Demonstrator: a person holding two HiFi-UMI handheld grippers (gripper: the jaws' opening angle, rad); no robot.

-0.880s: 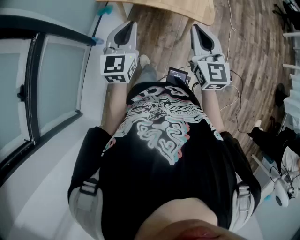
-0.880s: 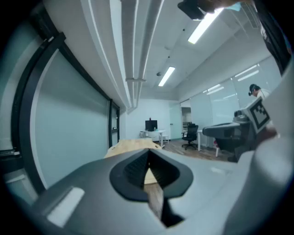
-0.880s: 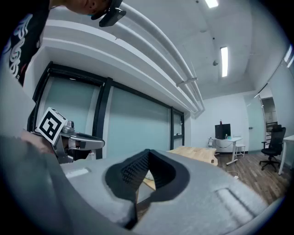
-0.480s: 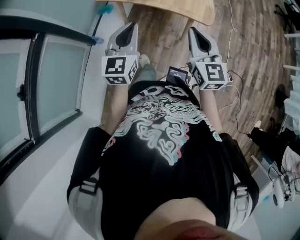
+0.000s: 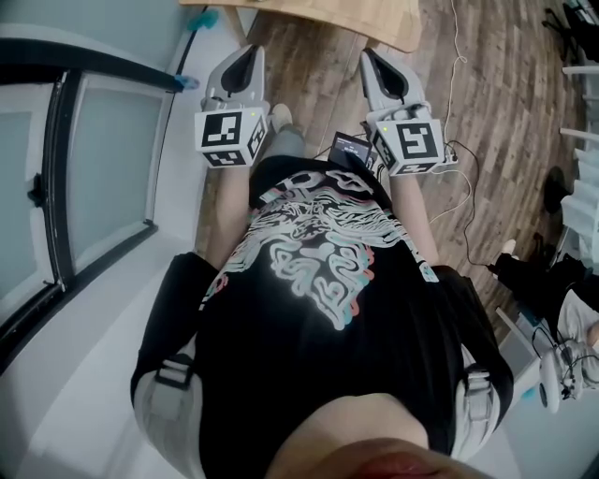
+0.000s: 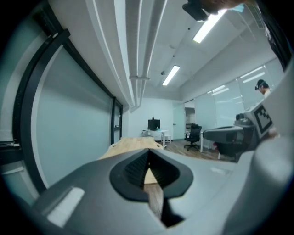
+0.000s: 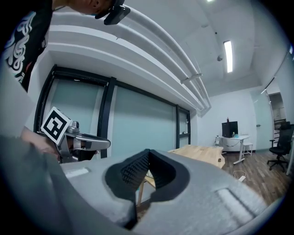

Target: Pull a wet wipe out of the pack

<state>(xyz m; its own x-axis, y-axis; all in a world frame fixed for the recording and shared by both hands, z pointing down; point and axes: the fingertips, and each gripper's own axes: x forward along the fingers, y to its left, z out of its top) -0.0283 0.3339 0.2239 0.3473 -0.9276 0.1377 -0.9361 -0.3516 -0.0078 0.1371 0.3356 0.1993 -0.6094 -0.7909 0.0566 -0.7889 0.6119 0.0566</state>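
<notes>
Currently left gripper (image 5: 245, 58) and right gripper (image 5: 372, 60) are both clenched shut on nothing, side by side, pointing to 12 o'clock toward table (image 5: 374, 23); pack in no view.

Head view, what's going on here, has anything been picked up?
A person stands on the wood floor, holding the left gripper and right gripper out toward the edge of a wooden table. Both gripper views show jaws shut tip to tip with nothing between them. No wipe pack shows in any view, so the pull has not begun.
</notes>
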